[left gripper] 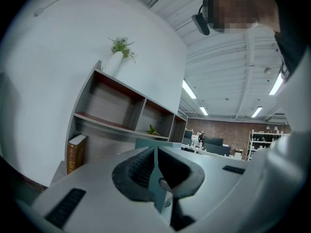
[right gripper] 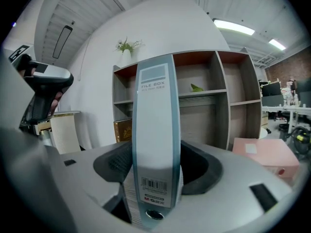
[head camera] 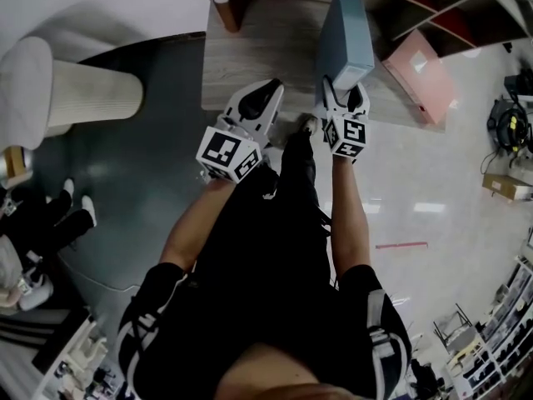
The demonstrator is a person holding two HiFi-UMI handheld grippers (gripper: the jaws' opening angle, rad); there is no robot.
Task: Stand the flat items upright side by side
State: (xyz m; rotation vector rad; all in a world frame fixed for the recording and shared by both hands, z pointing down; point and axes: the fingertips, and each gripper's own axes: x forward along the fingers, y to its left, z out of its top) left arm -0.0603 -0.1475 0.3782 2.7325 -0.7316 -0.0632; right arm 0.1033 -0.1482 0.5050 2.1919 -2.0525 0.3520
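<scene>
Two tongs in play: R tongs (head camera: pixel 346 90) (right gripper: pixel 153 178) are clamped on the spine end of a blue-grey file box (head camera: pixel 346 36) (right gripper: pixel 155 120). The box stands upright w/ its long body running straight ahead of the pads over the wooden bench (head camera: pixel 250 57); can't tell if its bottom edge touches the wood yet. L tongs (head camera: pixel 262 98) (left gripper: pixel 155 174) are pressed together w/ nothing gripped, hanging just L of the box at approx the same reach. A pink box (head camera: pixel 420 73) (right gripper: pixel 265 154) lies flat to the R of the R tongs, so at least one flat item is left to do. A brown book (head camera: pixel 229 2) (left gripper: pixel 77 152) stands upright well ahead and L of the L tongs. Step in hand, I'd judge: setting the file box down on its bottom edge. To do it well, lower w/ the box vertical, no roll, until the whole edge bears on the bench, not one corner. Leave room beside it for the pink box. Release only once settled, opening slowly so the pads don't drag it over. L tongs could act as a side stop, esp. as a tall narrow box prob. tips sideways easily.
</scene>
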